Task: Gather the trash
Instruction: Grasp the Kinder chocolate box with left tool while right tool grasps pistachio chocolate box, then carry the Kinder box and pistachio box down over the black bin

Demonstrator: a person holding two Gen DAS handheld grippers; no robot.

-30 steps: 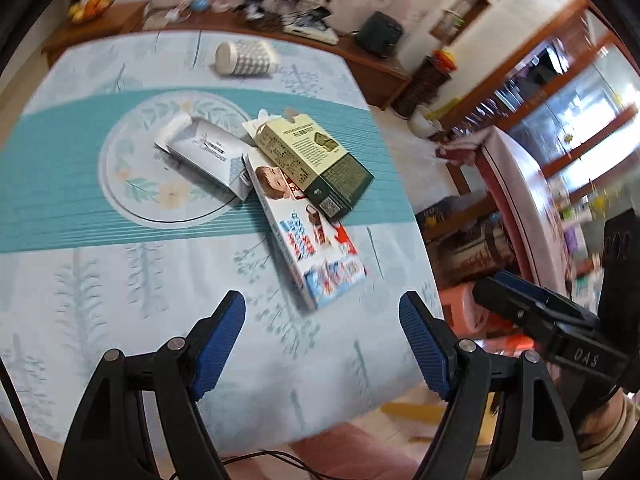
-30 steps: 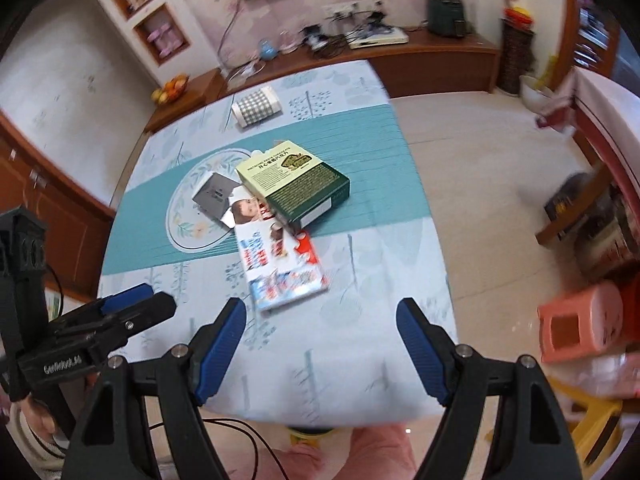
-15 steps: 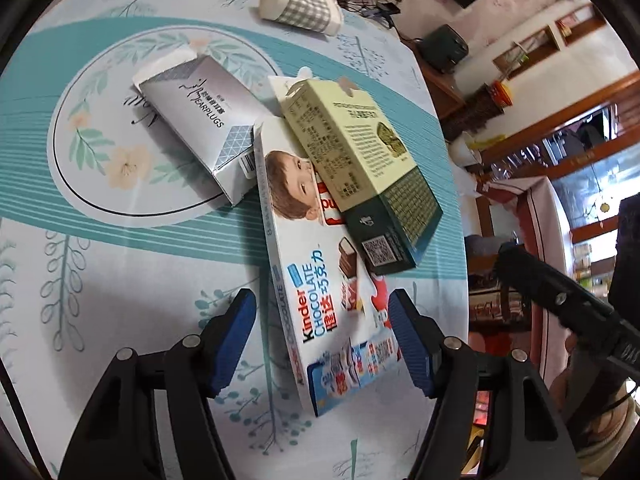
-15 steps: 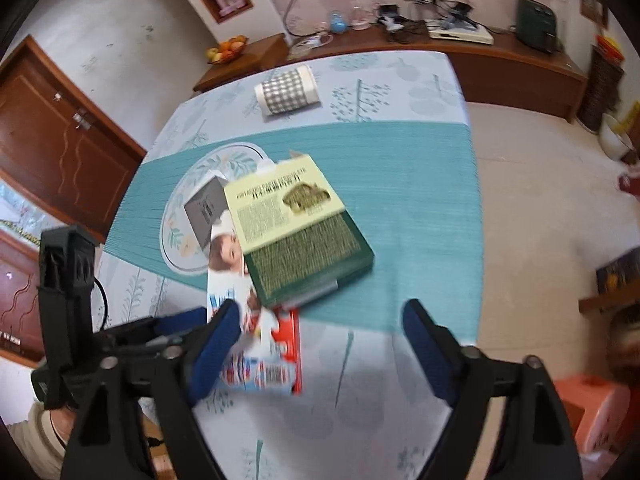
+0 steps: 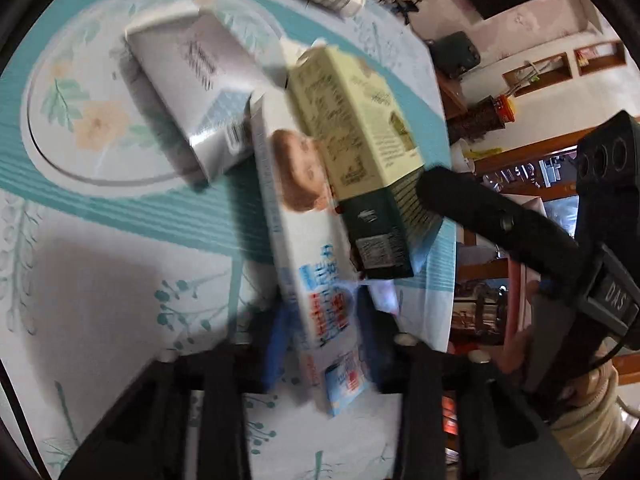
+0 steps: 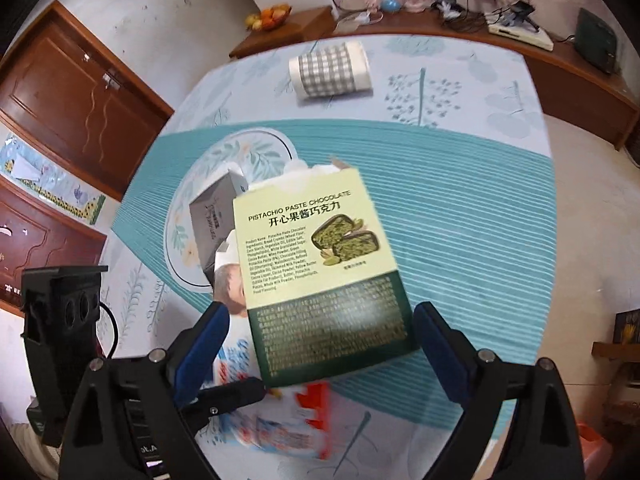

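Three empty boxes lie stacked on the table. The white Kinder chocolate box (image 5: 308,248) lies lowest; my left gripper (image 5: 320,344) has its blue pads closed against the box's near end. The green and cream pistachio chocolate box (image 6: 320,276) rests on top of it, also seen in the left wrist view (image 5: 360,152). My right gripper (image 6: 320,344) is open, its fingers either side of the pistachio box's near end without touching. A grey earplugs box (image 5: 192,92) lies beside them on the floral circle.
A checked cylindrical roll (image 6: 332,70) lies at the table's far end. A wooden sideboard (image 6: 560,64) with cables and devices runs behind the table. The table's right edge (image 5: 450,288) drops to the floor, where an orange stool (image 6: 596,448) stands.
Both grippers have moved in toward the boxes. My left gripper's fingers have closed onto the Kinder box's near end. My right gripper has come up around the pistachio box, still open.
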